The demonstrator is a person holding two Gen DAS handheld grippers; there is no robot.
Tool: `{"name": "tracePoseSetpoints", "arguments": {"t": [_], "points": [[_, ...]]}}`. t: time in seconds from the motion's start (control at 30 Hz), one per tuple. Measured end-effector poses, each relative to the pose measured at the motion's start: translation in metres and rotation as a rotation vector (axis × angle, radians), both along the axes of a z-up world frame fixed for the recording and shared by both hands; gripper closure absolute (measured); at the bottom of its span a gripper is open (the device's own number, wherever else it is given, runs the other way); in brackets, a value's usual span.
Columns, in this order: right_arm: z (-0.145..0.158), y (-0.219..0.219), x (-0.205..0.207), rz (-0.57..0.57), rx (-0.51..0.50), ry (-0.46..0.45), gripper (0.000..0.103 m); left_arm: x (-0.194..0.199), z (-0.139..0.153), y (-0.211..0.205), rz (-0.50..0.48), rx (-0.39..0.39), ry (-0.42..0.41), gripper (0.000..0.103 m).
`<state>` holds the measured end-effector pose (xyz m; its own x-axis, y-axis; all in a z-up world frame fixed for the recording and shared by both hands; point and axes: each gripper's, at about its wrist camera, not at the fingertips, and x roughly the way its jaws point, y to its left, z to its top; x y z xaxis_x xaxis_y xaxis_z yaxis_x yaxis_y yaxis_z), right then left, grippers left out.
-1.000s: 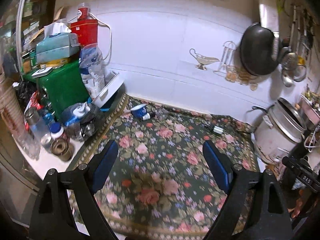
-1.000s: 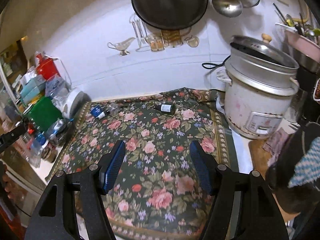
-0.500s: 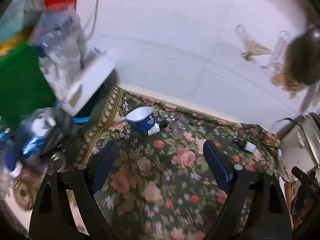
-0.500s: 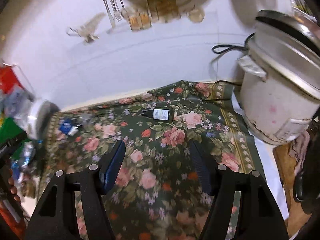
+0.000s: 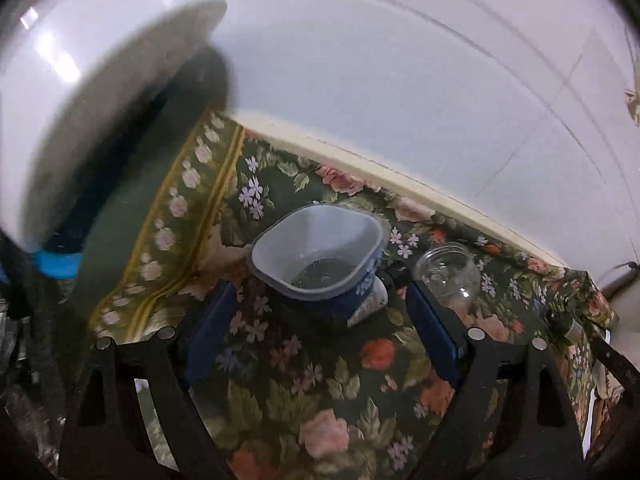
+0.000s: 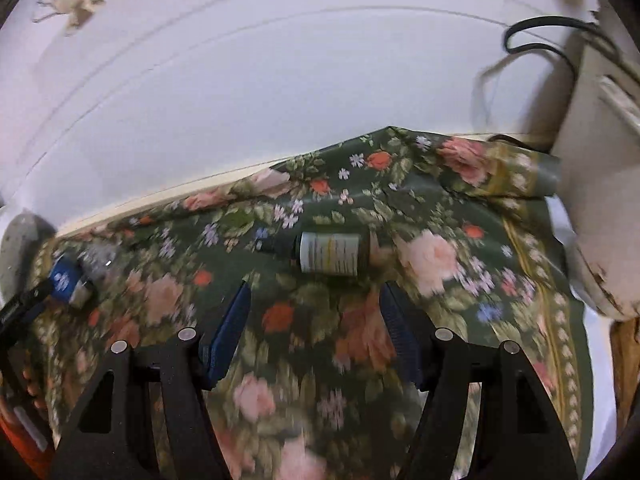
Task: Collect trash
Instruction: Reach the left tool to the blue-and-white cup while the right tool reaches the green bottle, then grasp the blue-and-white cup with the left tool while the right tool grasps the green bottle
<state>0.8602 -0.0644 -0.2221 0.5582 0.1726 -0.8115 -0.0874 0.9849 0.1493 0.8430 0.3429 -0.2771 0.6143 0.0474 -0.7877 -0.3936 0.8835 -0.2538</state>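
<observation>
Now the left gripper (image 5: 318, 320) has its fingers (image 5: 210, 328) wide apart, holding and touching nothing. A blue plastic cup (image 5: 320, 256), mouth tipped up toward the camera, lies on the floral cloth (image 5: 320, 400) of the desk just beyond the fingertips and roughly centred on the gap between them. A small white bottle (image 5: 370, 300) lies against the cup's right side, and a clear glass jar (image 5: 448, 272) lies just beyond the right fingertip. A white tub (image 5: 80, 80), blurred, fills the far left.

The right gripper (image 6: 316, 320) has its fingers (image 6: 232, 328) moderately apart and empty. A dark glass bottle with a pale label (image 6: 328, 252) lies on its side on the cloth, cap to the left, just beyond the fingertips and slightly toward the right one. A white rice cooker (image 6: 600, 200) stands at the right edge, and the blue cup (image 6: 64, 280) shows far left.

Compared with a second ago, both grippers have dropped much nearer to the cloth: the cup and the dark bottle, then small and far against the wall, now sit large right at the fingertips. The hanging pans and the shelf clutter have left both views. Neither finger gap has changed.
</observation>
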Motion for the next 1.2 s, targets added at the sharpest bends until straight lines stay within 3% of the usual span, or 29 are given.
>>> {"name": "tracePoseSetpoints", "arguments": {"t": [0.17, 0.3, 0.4, 0.67, 0.9, 1.2], "points": [[-0.022, 0.007, 0.03, -0.033, -0.043, 0.018, 0.04, 0.015, -0.017, 0.004, -0.016, 0.002, 0.02, 0.017], [-0.036, 0.002, 0.04, -0.063, -0.038, 0.033, 0.04, 0.024, -0.019, 0.004, -0.03, 0.014, -0.019, 0.02], [-0.039, -0.004, 0.04, -0.077, -0.028, 0.032, 0.049, 0.031, -0.016, 0.002, -0.054, 0.043, -0.036, 0.032], [-0.037, -0.014, 0.019, -0.066, 0.002, 0.022, 0.051, 0.016, 0.002, -0.015, -0.062, 0.142, -0.062, 0.033], [-0.001, -0.027, -0.035, -0.021, 0.034, -0.012, 0.051, -0.028, 0.042, -0.051, -0.104, 0.165, -0.077, 0.033], [0.046, -0.061, -0.105, 0.068, 0.084, -0.07, 0.051, -0.094, 0.082, -0.131, -0.174, 0.188, -0.078, 0.033]]}}
